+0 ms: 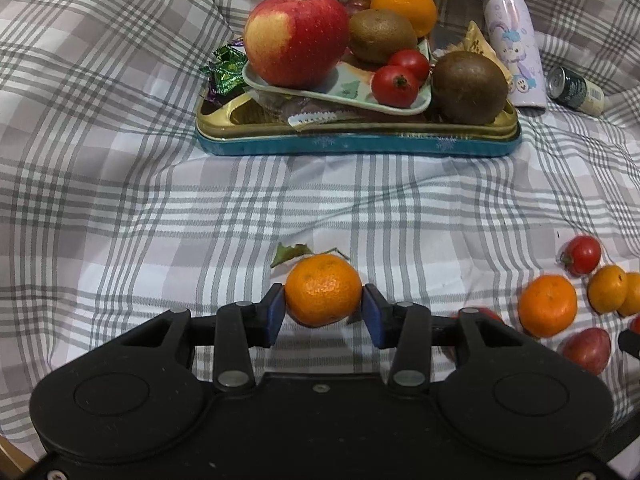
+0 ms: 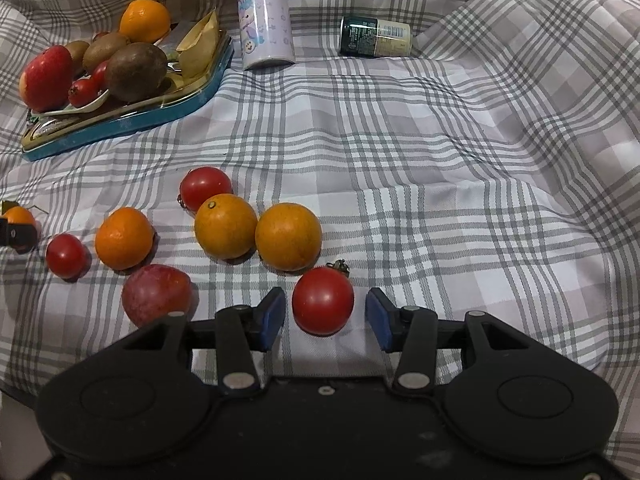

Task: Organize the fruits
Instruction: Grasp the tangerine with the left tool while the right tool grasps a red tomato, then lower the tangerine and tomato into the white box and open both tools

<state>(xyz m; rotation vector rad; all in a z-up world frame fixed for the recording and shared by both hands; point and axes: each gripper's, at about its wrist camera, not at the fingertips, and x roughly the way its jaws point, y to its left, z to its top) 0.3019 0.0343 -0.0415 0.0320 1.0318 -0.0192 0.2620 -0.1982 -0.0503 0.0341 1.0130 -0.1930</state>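
Gripping a leafy mandarin (image 1: 323, 295), the left gripper (image 1: 324, 312) has both blue pads (image 1: 275, 312) pressed against the fruit's left and right flanks; the jaws are closed on it. The mandarin is roughly round, slightly flattened, with its stem leaf (image 1: 289, 253) pointing away from the gripper toward the tin tray (image 1: 356, 145). That tray lies straight ahead of the left gripper, well apart across the checked cloth (image 1: 120, 208), and carries a plate (image 1: 344, 94) with an apple (image 1: 295, 38), kiwis (image 1: 469, 87) and cherry tomatoes (image 1: 395, 85). The likely transfer is therefore a forward move along the finger axis, with little sideways correction.

Further right, loose fruit lies on the cloth between the two grippers: a mandarin (image 2: 124, 238), a plum-like red fruit (image 2: 156, 293), two oranges (image 2: 225, 226) touching each other, and small tomatoes (image 2: 65, 255).

At the right, the right gripper (image 2: 325, 314) is spread apart, with a cherry tomato (image 2: 323, 300) centred between its pads and a visible gap on each side; nothing is grasped. The tomato is near-spherical, so no axis alignment is needed. From this gripper the tray (image 2: 192, 100) lies far to the upper left, so the left gripper is judged the nearer and better aligned.
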